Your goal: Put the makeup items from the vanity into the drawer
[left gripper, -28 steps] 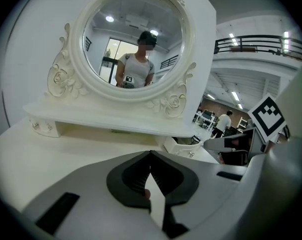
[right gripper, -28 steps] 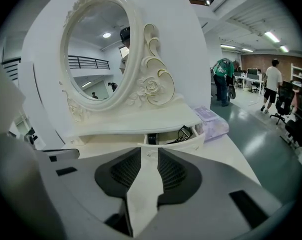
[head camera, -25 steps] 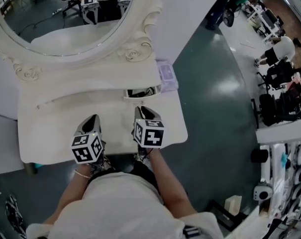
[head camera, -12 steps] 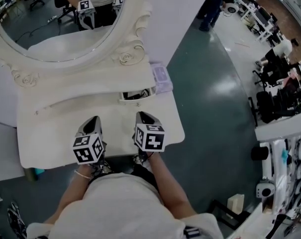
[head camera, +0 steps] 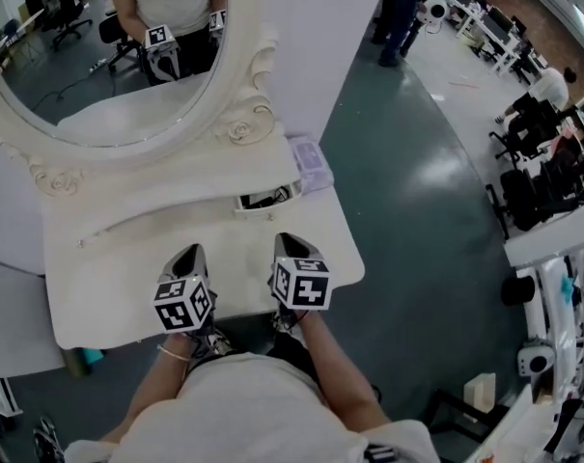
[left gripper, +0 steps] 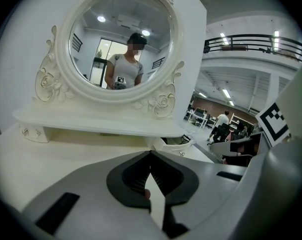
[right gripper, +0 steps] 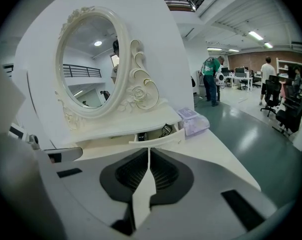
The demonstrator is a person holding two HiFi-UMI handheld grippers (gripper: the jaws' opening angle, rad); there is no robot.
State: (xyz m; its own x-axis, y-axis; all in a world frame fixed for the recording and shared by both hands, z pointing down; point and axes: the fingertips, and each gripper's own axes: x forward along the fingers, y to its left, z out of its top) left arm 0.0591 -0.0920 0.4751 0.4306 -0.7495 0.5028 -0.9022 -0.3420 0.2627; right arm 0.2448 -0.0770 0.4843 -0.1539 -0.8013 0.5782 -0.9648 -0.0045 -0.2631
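White vanity desk (head camera: 118, 278) with the oval mirror (head camera: 98, 56) is basically bare, so the only makeup-looking thing out is the lilac case (head camera: 309, 162) at its far right end, just beside the small drawer (head camera: 267, 201). Drawer's partway open with some dark bits inside, can't tell what. Case looks like light, stiff, slick plastic, so I'd pinch it across the short sides; left gripper (left gripper: 151, 156) and right gripper (right gripper: 149, 151) both have jaws clenched on nothing, over the near edge.

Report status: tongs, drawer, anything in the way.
Left tongs shut, empty. Right tongs shut, empty. Drawer open, dark items inside. Lilac case just right of it; nothing blocking.
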